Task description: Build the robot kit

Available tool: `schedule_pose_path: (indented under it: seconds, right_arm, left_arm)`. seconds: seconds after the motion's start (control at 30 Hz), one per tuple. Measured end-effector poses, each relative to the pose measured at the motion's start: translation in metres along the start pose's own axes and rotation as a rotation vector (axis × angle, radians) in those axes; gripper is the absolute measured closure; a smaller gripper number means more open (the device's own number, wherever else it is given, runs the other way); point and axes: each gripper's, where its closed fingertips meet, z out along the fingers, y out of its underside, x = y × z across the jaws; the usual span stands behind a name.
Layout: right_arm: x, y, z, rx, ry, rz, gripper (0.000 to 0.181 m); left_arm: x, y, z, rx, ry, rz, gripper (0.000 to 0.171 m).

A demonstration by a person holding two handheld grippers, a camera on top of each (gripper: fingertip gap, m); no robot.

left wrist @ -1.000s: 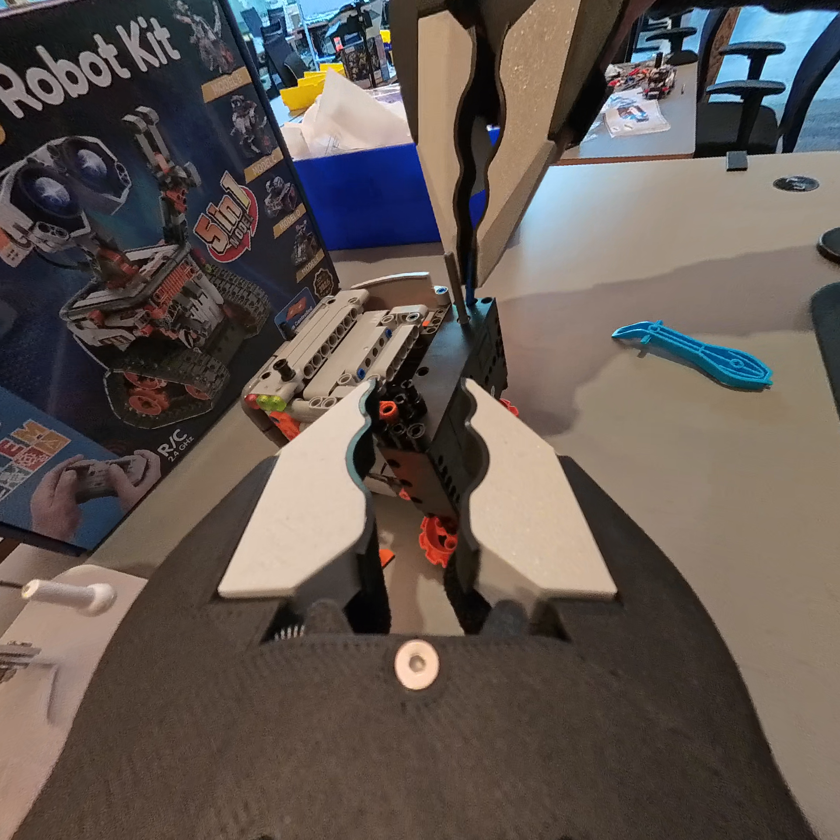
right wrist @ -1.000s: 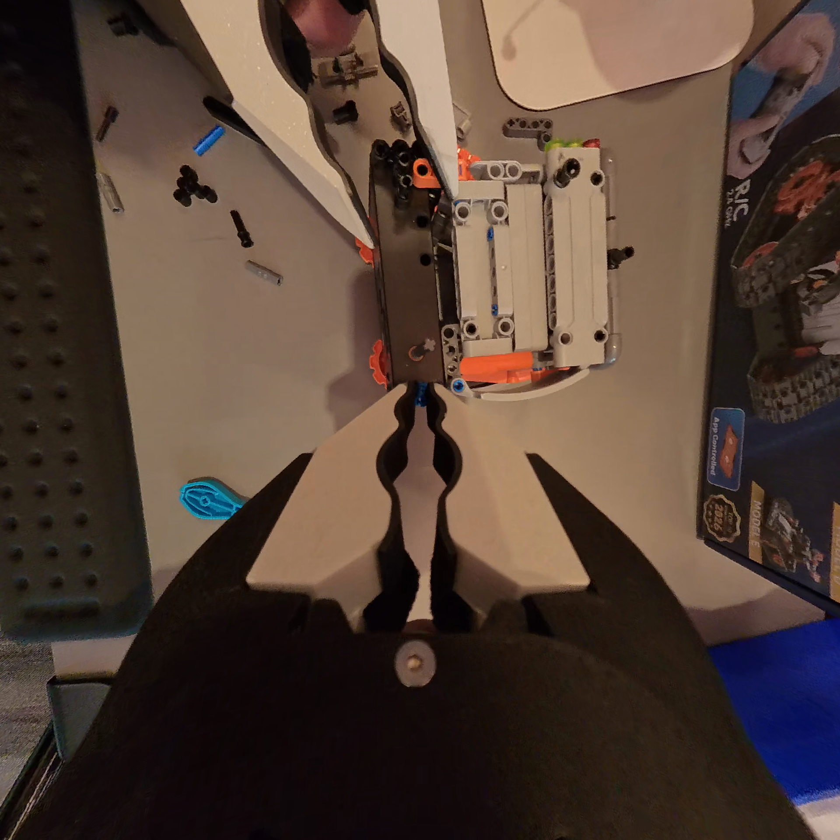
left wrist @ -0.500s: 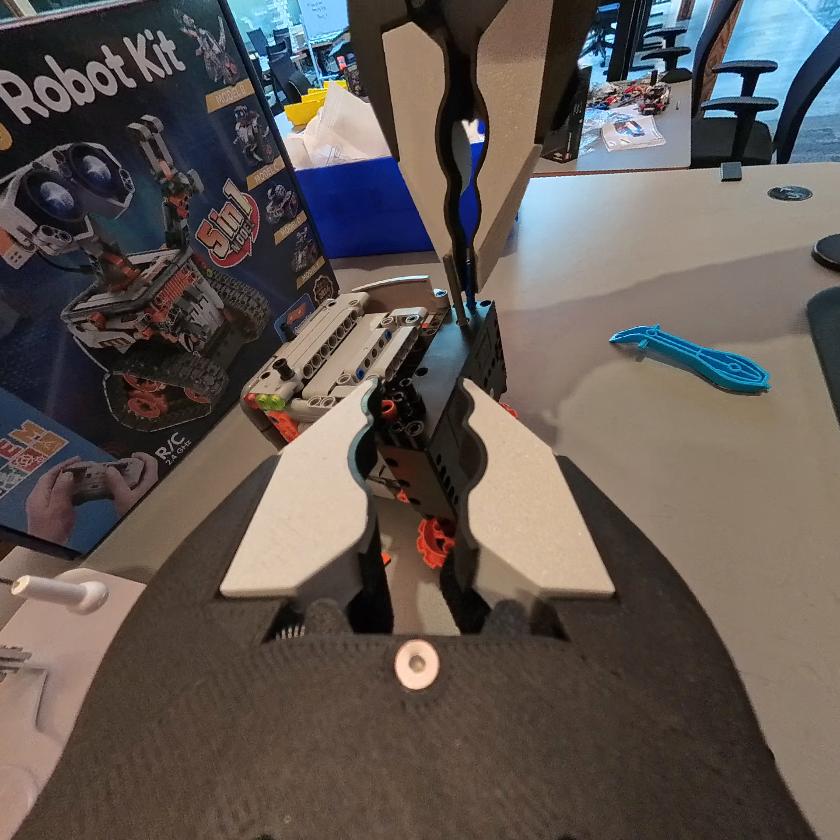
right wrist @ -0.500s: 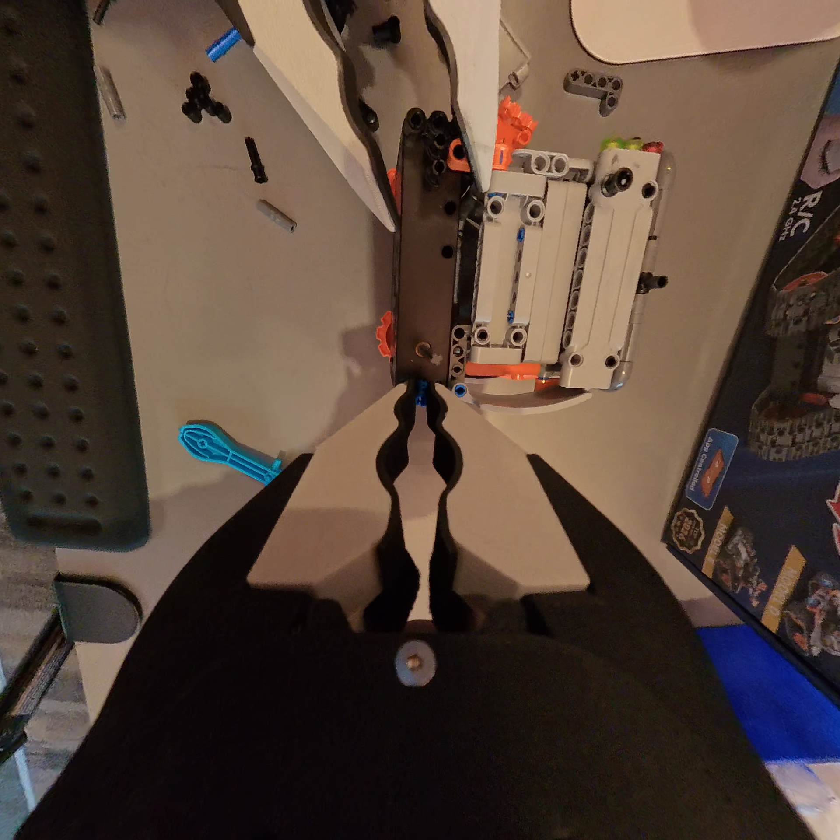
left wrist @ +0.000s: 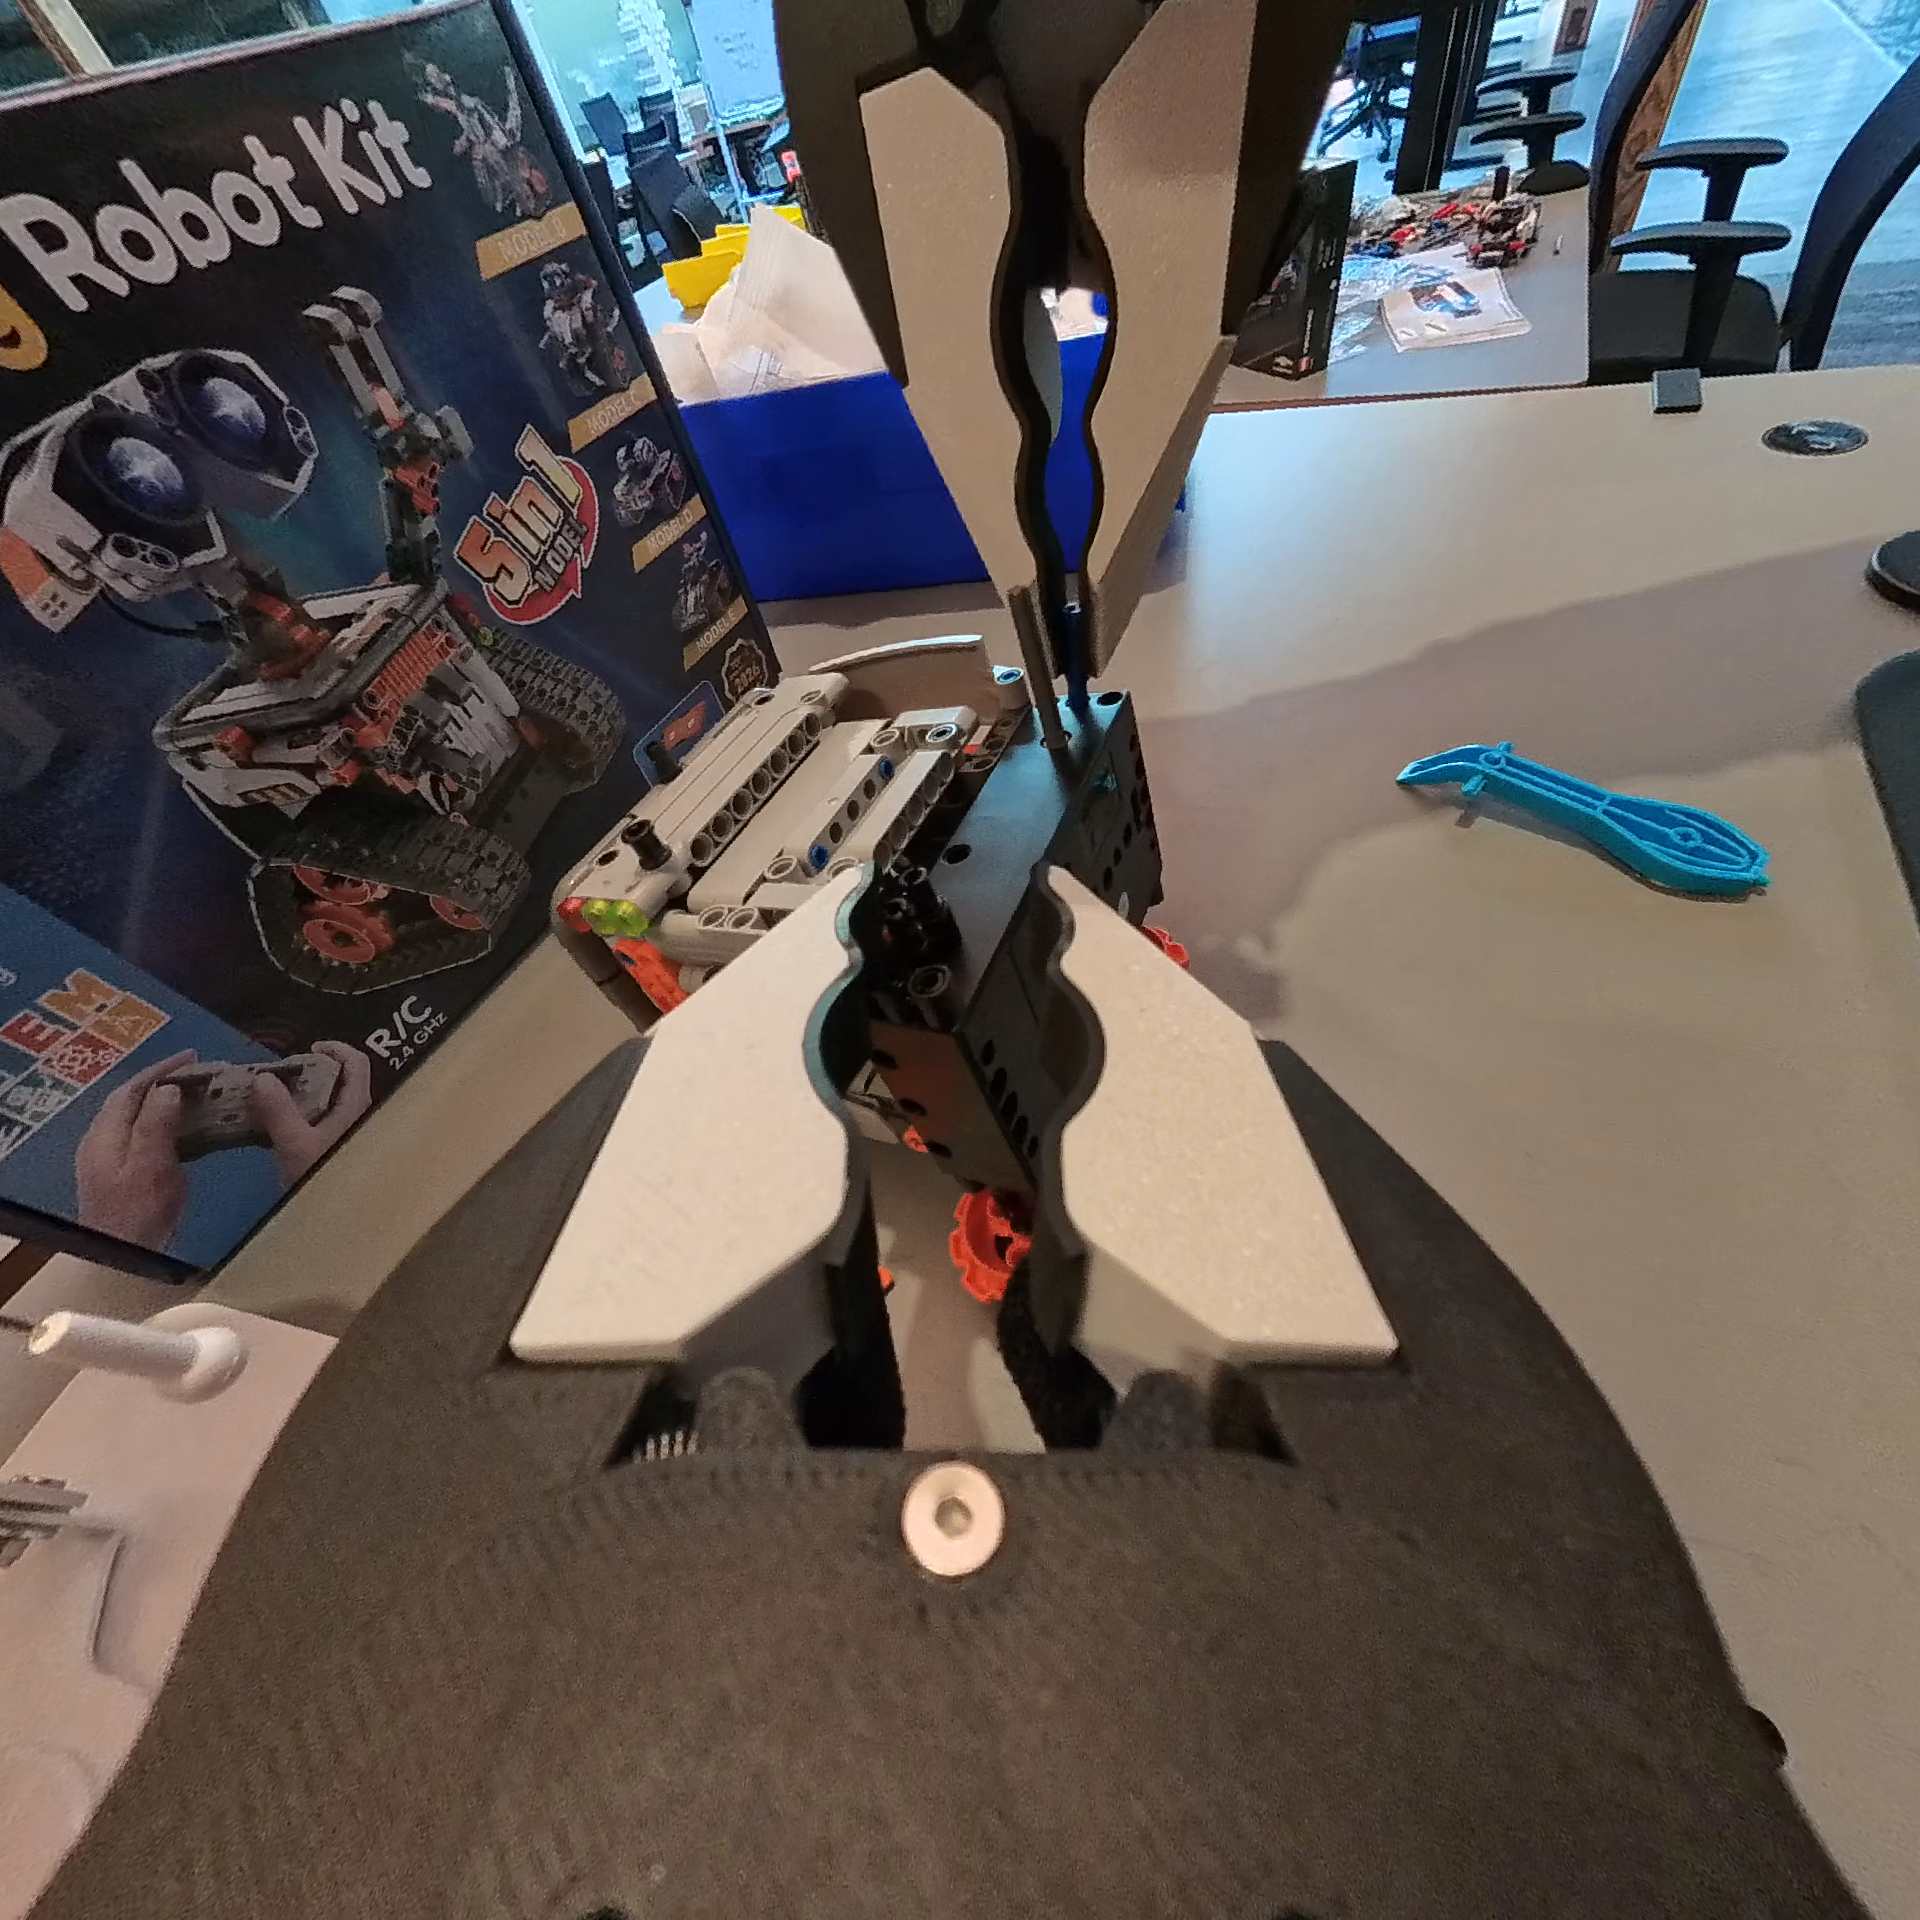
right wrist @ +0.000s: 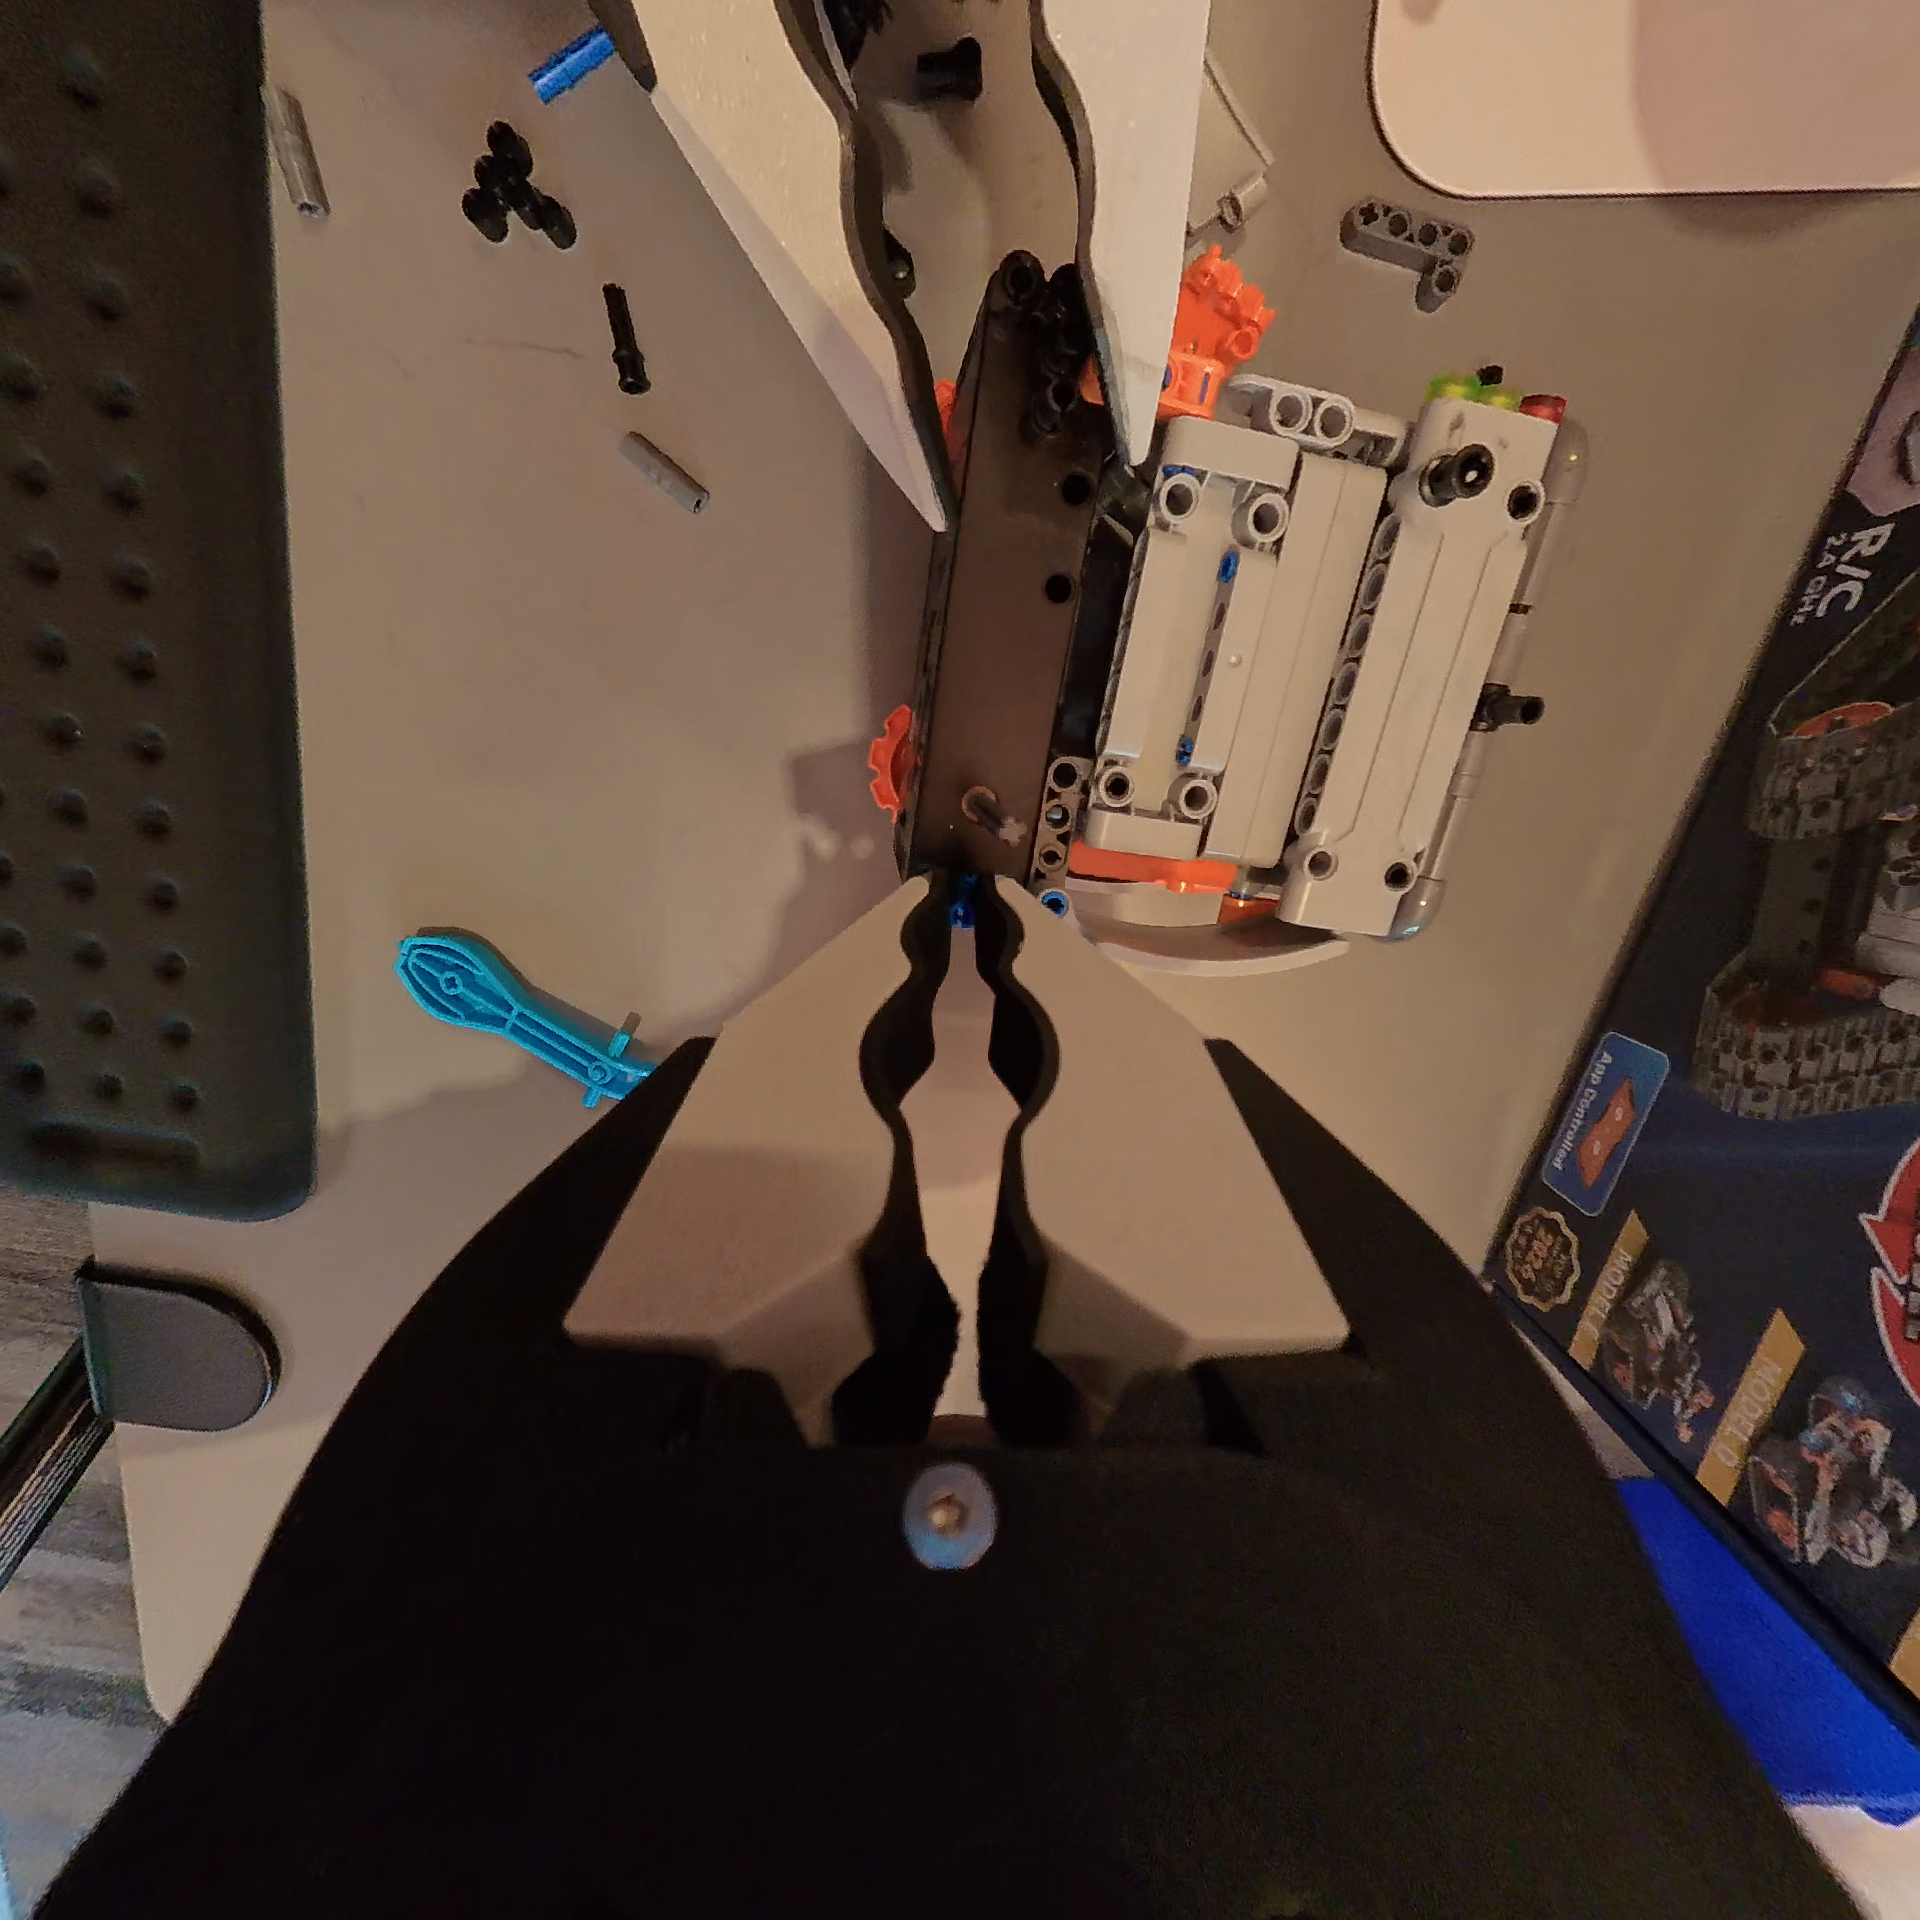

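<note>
Sprawling grey table (left wrist: pixel 1455 1039), office chairs (left wrist: pixel 1704 208) behind

From my remote station: a grey bench (left wrist: pixel 1455 1039) fronts black office chairs (left wrist: pixel 1704 239), a cluttered far desk (left wrist: pixel 1455 343) and bright daylit windows (left wrist: pixel 1787 125).

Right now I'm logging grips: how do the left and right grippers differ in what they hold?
The left gripper clamps the model's wide black block; the right gripper pinches a thin blue pin. Left jaws stand apart; right jaws are nearly closed. Both meet the same brick model.
</note>
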Motion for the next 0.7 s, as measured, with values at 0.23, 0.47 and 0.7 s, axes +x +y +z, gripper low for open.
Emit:
schedule_pose_path:
  seconds: [0.23, 0.47, 0.7]
  right_arm:
    - [-0.0003, -0.0004, 0.0001, 0.027, -0.056, 0.012, 0.180]
    - [-0.0021, -0.0012, 0.0009, 0.019, -0.056, -0.024, 0.179]
    - [-0.0024, -0.0017, 0.0013, 0.030, -0.109, -0.006, 0.179]
  left_arm:
    - [0.0000, -0.0001, -0.0001, 0.003, 0.001, -0.004, 0.145]
    - [-0.0001, 0.0000, -0.0004, 0.004, -0.001, -0.001, 0.145]
    - [-0.0002, 0.0000, -0.0005, 0.007, 0.000, -0.004, 0.145]
